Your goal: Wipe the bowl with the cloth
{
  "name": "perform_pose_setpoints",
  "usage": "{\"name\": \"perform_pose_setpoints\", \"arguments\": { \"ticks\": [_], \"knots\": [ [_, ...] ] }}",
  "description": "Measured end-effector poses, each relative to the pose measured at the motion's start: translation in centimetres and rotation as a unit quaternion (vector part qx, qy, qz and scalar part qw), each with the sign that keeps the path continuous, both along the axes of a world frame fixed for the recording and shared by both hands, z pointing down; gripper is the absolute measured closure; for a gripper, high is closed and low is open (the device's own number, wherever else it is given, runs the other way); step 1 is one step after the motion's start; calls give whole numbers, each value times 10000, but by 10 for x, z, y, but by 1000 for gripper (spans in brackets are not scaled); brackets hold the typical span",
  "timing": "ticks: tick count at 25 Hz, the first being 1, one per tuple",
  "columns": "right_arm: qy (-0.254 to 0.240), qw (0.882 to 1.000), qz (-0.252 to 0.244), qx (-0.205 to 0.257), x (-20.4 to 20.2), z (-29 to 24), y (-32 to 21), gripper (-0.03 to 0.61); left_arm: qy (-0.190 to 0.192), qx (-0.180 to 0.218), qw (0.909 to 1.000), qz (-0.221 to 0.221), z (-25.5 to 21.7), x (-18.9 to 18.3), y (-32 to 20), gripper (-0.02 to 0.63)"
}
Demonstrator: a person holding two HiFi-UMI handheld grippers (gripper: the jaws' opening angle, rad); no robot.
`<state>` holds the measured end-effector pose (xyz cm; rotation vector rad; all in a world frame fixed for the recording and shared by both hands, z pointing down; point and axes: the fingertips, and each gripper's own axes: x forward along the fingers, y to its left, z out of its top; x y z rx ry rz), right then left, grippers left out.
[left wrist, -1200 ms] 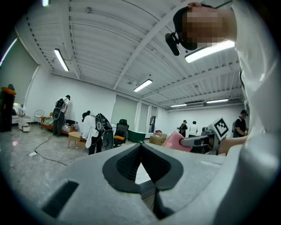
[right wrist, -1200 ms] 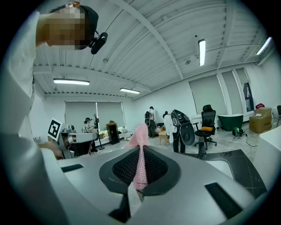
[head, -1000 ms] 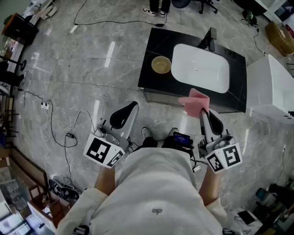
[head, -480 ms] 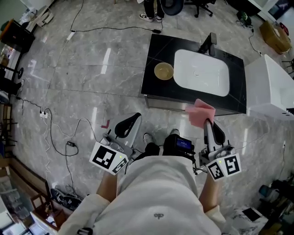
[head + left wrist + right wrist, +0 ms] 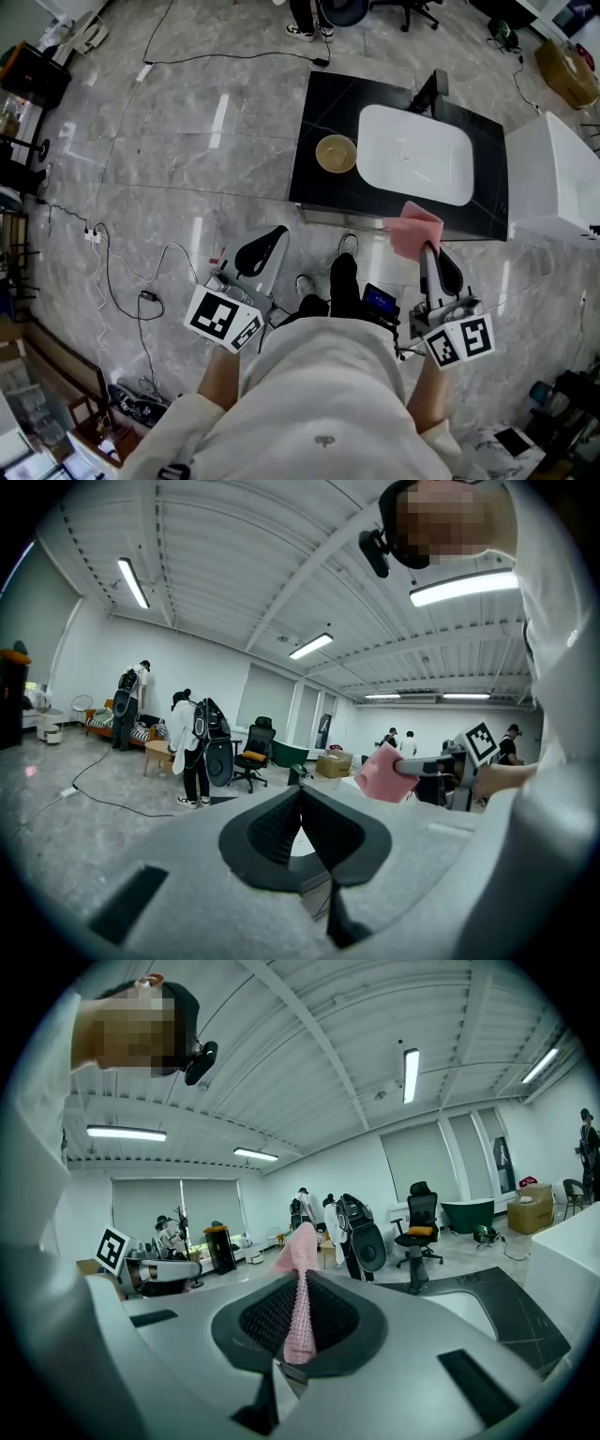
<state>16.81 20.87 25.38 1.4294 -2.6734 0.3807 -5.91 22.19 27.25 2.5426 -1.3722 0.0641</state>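
On the far left corner of the black surface (image 5: pixel 314 103), beside the white basin (image 5: pixel 417 155), sits the round yellowish bowl (image 5: pixel 336 154), upright and well apart from both tools. It shows only in the head view and so small that its inside cannot be judged. A dark faucet (image 5: pixel 433 89) stands at the far edge of the basin, its shape hard to make out from above. The right tool (image 5: pixel 429 251) is clenched on the pink cloth (image 5: pixel 413 230), which stands up past the tips and, seen from above, overlaps the near edge of the surface, hiding a bit of it. In the right gripper view the cloth (image 5: pixel 298 1312) is a thin pink strip pinched between the dark pads of that tool (image 5: pixel 300 1283), and only a slice of the surface and basin shows at the right. The left tool (image 5: pixel 265 246) hangs over the grey floor (image 5: pixel 169 169), near and left of the surface. Its own view shows the left tool (image 5: pixel 301 794) closed tip to tip with nothing between the jaws, and the cloth (image 5: pixel 380 772) to the right in the distance. The person's pale top fills the near part of the head view and covers both arms, and each hand is mostly hidden behind its marker cube (image 5: pixel 222 317). A dark shoe (image 5: pixel 343 277) pokes out between the tools. A white unit (image 5: pixel 553 178) is cut off by the right edge.
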Motion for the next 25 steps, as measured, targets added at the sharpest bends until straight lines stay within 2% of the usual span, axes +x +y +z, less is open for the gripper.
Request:
{"name": "perform_pose_setpoints", "arguments": {
  "ticks": [15,25],
  "knots": [
    [-326,9987,-329,234,32,-13,-134,563,-255,-32,9991,-333,-19,36,-110,601],
    [-544,9962,-669,-73,53,9,-186,563,-360,-698,9949,-638,14,62,-154,601]
  ]
}}
